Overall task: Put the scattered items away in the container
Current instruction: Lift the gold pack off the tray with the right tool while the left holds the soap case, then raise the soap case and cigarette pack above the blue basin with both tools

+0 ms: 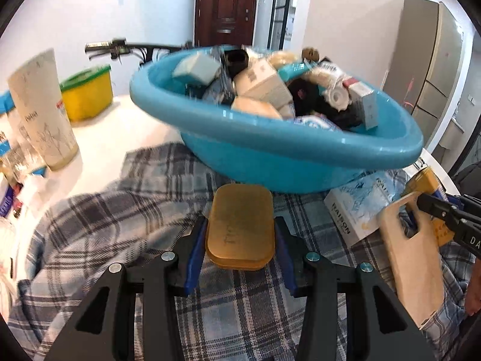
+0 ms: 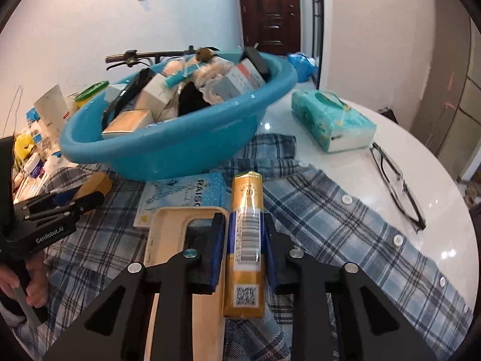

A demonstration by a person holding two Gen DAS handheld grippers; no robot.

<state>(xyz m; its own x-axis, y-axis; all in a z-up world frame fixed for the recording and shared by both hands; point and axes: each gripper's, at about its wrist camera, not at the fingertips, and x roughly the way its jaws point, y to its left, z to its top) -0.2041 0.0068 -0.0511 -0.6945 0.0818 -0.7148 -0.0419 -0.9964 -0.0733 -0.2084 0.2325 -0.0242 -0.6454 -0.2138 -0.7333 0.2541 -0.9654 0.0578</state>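
On the white table (image 2: 345,162), a plaid shirt (image 2: 345,225) lies spread under both grippers. At far left stand a tall paper cup (image 1: 42,105) and a yellow tub (image 1: 88,93) with a green lid. Next comes the left gripper (image 1: 240,234), its blue pads clamped on the two sides of an amber soap-like bar (image 1: 240,225), held just in front of the basin (image 1: 300,156). The blue basin sits on the shirt's far edge, heaped with boxes, a dark cloth and other small items. To its right a pale blue box (image 2: 186,195) lies flat on the shirt, touching the basin's foot. A beige phone case (image 2: 183,255) lies beside it, under the right gripper's left finger. The right gripper (image 2: 246,234) is closed on a gold wrapped packet (image 2: 246,240) with a barcode. Further right, apart on bare table, are a teal tissue pack (image 2: 330,120) and black glasses (image 2: 396,186).
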